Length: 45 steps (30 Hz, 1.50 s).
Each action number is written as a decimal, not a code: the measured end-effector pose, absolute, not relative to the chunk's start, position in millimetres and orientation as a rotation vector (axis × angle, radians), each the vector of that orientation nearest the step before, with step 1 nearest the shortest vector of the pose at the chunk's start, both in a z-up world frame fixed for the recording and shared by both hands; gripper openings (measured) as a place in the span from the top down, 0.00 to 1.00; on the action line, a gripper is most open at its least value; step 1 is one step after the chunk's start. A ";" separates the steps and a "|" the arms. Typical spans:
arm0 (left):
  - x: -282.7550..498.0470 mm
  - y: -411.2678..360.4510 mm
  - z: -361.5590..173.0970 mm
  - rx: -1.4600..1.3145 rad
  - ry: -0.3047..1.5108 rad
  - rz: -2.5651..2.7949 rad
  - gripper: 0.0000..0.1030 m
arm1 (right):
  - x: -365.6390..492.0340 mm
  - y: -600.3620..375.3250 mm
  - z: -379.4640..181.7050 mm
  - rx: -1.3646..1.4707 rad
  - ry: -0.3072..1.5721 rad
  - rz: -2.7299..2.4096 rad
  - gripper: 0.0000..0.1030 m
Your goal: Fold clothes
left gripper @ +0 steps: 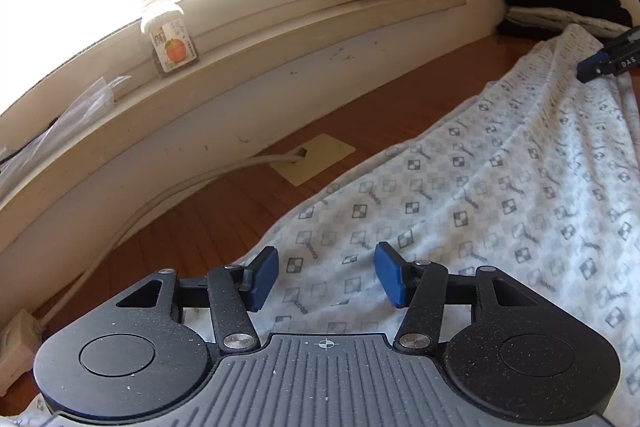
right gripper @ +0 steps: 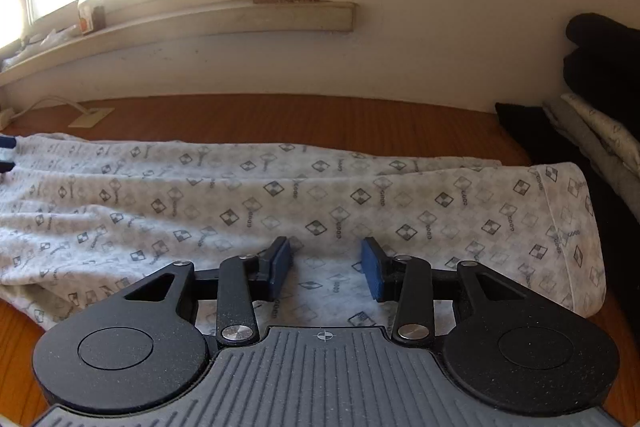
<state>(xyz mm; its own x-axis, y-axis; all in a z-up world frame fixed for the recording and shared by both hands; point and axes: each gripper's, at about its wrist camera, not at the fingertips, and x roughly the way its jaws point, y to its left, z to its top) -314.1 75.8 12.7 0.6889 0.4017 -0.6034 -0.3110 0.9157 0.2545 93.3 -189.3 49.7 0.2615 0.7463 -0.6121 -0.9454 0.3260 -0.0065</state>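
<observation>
A white garment (left gripper: 480, 187) printed with small grey checkered squares lies spread along the wooden table (left gripper: 224, 227). My left gripper (left gripper: 326, 279) hovers open just above one end of it, with nothing pressed between its blue pads (left gripper: 264, 277). In the right wrist view the garment (right gripper: 280, 199) runs left to right as a long folded strip, its hemmed end at the right. My right gripper (right gripper: 326, 269) stands open over its near edge, pads apart with only flat cloth below. The right gripper (left gripper: 600, 65) also shows at the far end in the left view.
A stack of folded black and grey clothes (right gripper: 592, 115) sits at the right against the wall. A windowsill (left gripper: 280, 39) carries a small jar (left gripper: 170, 35) and plastic wrap. A cream cable plate (left gripper: 312, 159) and cable lie on the table near the wall.
</observation>
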 end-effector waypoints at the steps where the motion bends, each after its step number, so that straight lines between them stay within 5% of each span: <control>1: -312.7 76.9 10.5 0.141 0.695 0.407 0.43 | 93.6 -188.2 49.4 -0.421 0.559 1.187 0.61; 19: -244.5 103.5 11.1 0.164 0.697 0.454 0.40 | 174.1 -160.1 42.7 -0.358 0.543 1.059 0.57; 24: -301.3 86.4 28.9 0.161 0.679 0.534 0.23 | 157.0 -165.9 45.0 -0.371 0.510 1.043 0.53; 34: -454.1 45.8 40.8 0.162 0.721 0.717 0.23 | 24.6 -133.1 61.6 -0.410 0.444 1.380 0.49; 37: -475.3 28.1 46.7 0.173 0.703 0.741 0.27 | -25.4 -114.0 65.0 -0.470 0.424 1.495 0.49; 41: -472.8 -5.1 52.4 0.190 0.682 0.674 0.48 | -86.3 -99.3 71.6 -0.530 0.392 1.660 0.49; 45: -451.7 -34.8 49.8 0.250 0.688 0.584 0.55 | -138.7 -97.0 79.9 -0.608 0.330 1.800 0.49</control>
